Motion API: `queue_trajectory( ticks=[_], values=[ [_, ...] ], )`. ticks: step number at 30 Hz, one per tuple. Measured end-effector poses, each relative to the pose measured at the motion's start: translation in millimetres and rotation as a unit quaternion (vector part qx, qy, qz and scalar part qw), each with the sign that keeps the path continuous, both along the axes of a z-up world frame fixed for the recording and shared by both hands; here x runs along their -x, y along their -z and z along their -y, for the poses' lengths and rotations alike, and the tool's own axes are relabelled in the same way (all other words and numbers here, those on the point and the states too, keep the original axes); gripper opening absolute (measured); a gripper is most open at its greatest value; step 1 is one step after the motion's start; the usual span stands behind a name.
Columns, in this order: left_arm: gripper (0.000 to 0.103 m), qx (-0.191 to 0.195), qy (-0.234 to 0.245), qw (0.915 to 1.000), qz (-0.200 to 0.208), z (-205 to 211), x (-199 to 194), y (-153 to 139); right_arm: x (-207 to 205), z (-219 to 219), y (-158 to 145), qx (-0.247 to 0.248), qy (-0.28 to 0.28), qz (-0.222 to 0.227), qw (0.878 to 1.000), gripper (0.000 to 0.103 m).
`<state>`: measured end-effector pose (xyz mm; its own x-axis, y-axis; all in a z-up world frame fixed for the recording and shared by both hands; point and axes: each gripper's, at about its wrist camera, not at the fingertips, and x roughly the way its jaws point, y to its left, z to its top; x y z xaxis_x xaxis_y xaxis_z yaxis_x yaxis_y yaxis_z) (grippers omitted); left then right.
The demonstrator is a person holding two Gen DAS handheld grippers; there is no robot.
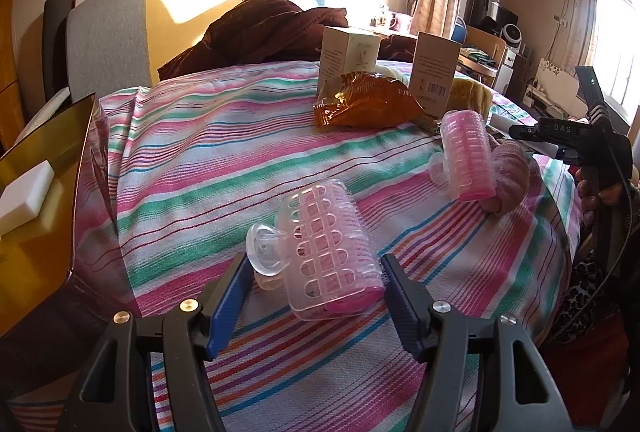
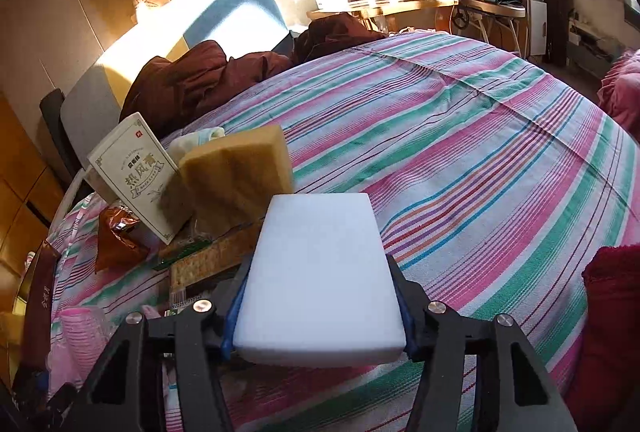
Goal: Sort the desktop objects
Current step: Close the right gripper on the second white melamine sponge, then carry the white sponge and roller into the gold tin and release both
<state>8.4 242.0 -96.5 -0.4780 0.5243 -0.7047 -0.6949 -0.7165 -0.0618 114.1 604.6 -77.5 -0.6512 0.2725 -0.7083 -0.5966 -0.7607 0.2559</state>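
A pink hair roller (image 1: 328,252) in a clear clip lies on the striped bedspread (image 1: 200,159). It sits between the blue pads of my left gripper (image 1: 314,264), which is open; the right pad is at its edge and the left pad stands beside the clip's handle. A second pink roller (image 1: 468,155) lies farther right. My right gripper (image 2: 320,292) is shut on a white sponge block (image 2: 320,272), held above the bedspread (image 2: 480,159). Another white block (image 1: 26,191) rests in a gold-lined box (image 1: 44,252) at the far left.
An orange snack packet (image 1: 368,103), two cartons (image 1: 348,55) (image 1: 436,71) and a yellow sponge (image 2: 236,179) stand mid-bed, with a cracker pack (image 2: 200,268) near them. A hand (image 1: 596,191) grips the other tool's handle at the right edge. A dark quilt (image 2: 192,83) lies behind.
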Motion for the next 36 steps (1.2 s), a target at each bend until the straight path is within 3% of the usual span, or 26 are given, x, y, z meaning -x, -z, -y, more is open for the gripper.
queue_trajectory(
  ticks=[4,10,18,27,36],
  values=[
    [0.063,-0.004,-0.003,1.0,0.002,2.5,1.7,-2.3,-0.2,13.8,-6.2,-0.021,-0.007,0.002,1.0,0.059],
    [0.062,-0.029,-0.007,0.9995,0.005,12.1,0.9,-13.6,-8.5,42.2,-32.8,-0.041,-0.028,-0.032,0.998,0.059],
    [0.063,-0.065,-0.017,0.9974,-0.023,34.6,-8.2,-49.6,7.3,119.2,-68.8,-0.067,-0.126,-0.077,0.987,0.059],
    [0.063,-0.069,-0.098,0.9924,-0.029,104.6,11.3,-69.0,65.0,225.7,-83.4,-0.064,-0.27,-0.096,0.956,0.059],
    [0.063,-0.058,-0.216,0.9744,-0.024,197.4,53.5,-68.1,128.1,344.3,-74.7,-0.049,-0.406,-0.085,0.909,0.059]
  ],
)
